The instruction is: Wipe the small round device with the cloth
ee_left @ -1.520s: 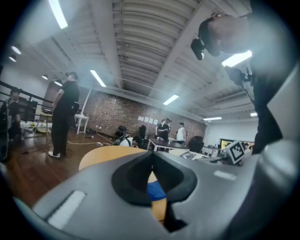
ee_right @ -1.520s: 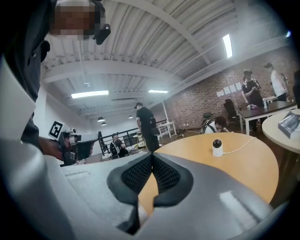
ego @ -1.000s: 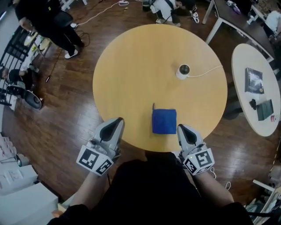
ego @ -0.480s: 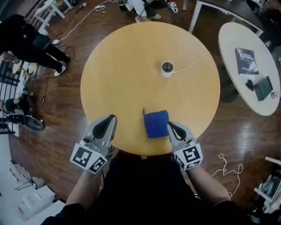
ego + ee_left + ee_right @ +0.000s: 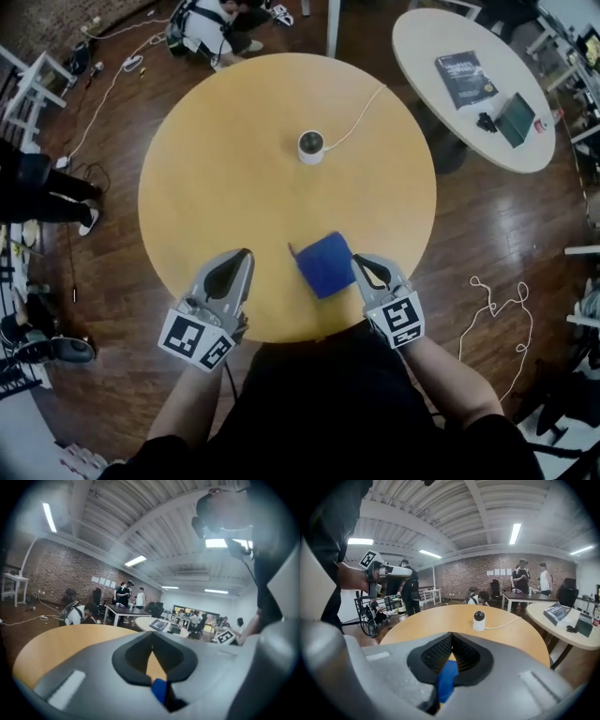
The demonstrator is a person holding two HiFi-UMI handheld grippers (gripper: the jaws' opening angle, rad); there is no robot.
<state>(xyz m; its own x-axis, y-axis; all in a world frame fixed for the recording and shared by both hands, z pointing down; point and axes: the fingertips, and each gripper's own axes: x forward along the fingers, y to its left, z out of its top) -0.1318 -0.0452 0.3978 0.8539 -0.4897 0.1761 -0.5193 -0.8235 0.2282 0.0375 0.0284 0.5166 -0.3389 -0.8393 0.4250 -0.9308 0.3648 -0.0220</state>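
Note:
The small round white device [image 5: 310,146] stands toward the far side of the round wooden table [image 5: 206,178], its white cable [image 5: 354,116] running off the far edge. It also shows in the right gripper view as the device [image 5: 478,620]. A folded blue cloth [image 5: 324,264] lies near the table's front edge. My right gripper [image 5: 358,260] is shut and empty, its tip right beside the cloth's right edge. In its own view the right gripper [image 5: 451,636] has the cloth [image 5: 447,679] showing below its jaws. My left gripper [image 5: 246,253] is shut and empty over the front edge, left of the cloth.
A second round white table [image 5: 441,112] stands at the upper right with a book [image 5: 461,68] and dark items on it. People sit on the floor beyond the table [image 5: 211,23]. Another person [image 5: 37,187] is at the left. A loose cord [image 5: 492,300] lies on the floor.
The head view has swung, so the table and device sit further left in the picture. Both shut grippers have come in over the table's front edge, and the right one has sunk beside the cloth.

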